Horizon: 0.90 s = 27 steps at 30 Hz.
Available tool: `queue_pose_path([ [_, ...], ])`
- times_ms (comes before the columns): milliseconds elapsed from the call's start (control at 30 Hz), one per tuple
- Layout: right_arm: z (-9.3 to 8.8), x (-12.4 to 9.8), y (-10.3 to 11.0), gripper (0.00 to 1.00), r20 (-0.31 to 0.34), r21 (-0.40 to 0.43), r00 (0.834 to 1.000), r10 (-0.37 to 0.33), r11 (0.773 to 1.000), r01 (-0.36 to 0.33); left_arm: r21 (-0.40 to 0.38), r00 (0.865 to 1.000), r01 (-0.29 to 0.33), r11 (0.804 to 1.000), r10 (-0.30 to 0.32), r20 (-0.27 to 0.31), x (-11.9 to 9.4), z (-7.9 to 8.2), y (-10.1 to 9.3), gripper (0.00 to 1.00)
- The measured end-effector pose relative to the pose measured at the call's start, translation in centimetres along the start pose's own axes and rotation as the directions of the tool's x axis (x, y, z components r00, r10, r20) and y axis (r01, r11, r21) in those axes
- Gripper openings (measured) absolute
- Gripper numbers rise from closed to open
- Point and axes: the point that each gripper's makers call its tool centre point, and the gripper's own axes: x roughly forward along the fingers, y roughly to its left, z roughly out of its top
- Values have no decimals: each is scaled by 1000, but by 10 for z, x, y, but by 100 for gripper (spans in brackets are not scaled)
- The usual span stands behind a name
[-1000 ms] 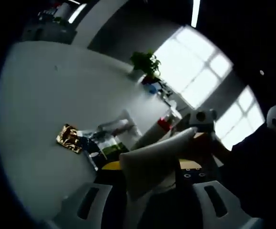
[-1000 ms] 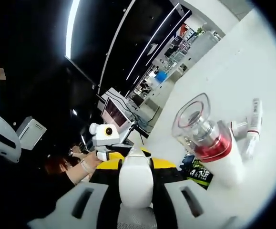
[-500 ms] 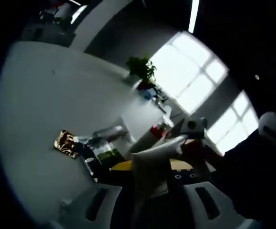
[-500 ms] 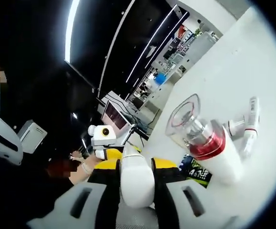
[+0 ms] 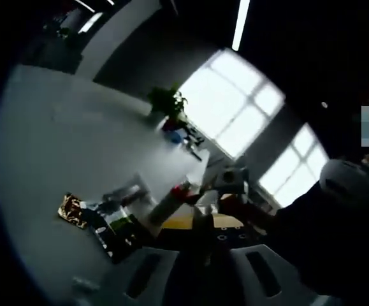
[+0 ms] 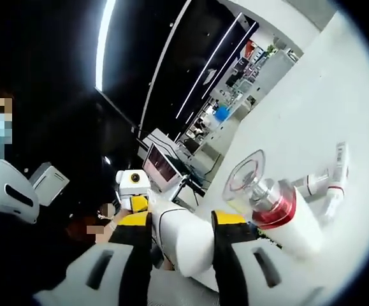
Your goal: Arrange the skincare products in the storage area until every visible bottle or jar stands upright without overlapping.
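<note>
In the right gripper view my right gripper [image 6: 181, 229] is shut on a white bottle [image 6: 184, 242], which leans to the left between the yellow-tipped pads. The bottle's far end reaches my left gripper [image 6: 139, 203], which a hand holds. In the left gripper view my left gripper [image 5: 202, 223] has its yellow-tipped pads close around a small pale end of that bottle [image 5: 203, 210]; the view is dark and blurred. A white bottle with a red band and clear cap [image 6: 280, 210] lies on the white table [image 6: 311, 108], with thin tubes [image 6: 334, 182] beside it.
A gold packet [image 5: 72, 210] and several dark sachets [image 5: 117, 223] lie on the table [image 5: 57, 146] left of the jaws. A potted plant [image 5: 165, 102] stands at its far edge by bright windows. A person [image 6: 6, 191] stands at the left.
The left gripper's jaws have drawn closer together around the white bottle's end. The bottle in the right gripper now leans left. Both views have shifted with the hands.
</note>
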Motion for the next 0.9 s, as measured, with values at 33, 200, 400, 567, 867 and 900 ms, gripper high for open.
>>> queue_pose_path([
  [33, -1, 0, 0, 38, -6, -5, 1000, 1, 1000, -1, 42, 1000, -16, 999, 17, -12, 2, 0, -3, 0],
  [200, -4, 3, -4, 42, 2, 6, 1000, 3, 1000, -3, 100, 999, -28, 995, 32, -32, 7, 1, -13, 0],
  [400, -11, 2, -11, 42, -41, -11, 999, -24, 1000, 24, 122, 998, -30, 992, 36, -47, 6, 2, -16, 0],
  [567, -21, 0, -20, 33, -71, 21, 996, -46, 999, 47, 207, 984, -97, 974, 125, -128, 8, -8, -8, 0],
  [867, -46, 5, -14, 28, -242, -160, 965, -104, 985, 66, 268, 950, -130, 955, 197, -242, 17, -23, 2, 0],
  [900, -48, 7, -12, 28, -261, -177, 960, -103, 983, 57, 296, 945, -143, 944, 219, -243, 17, -22, 5, 0],
])
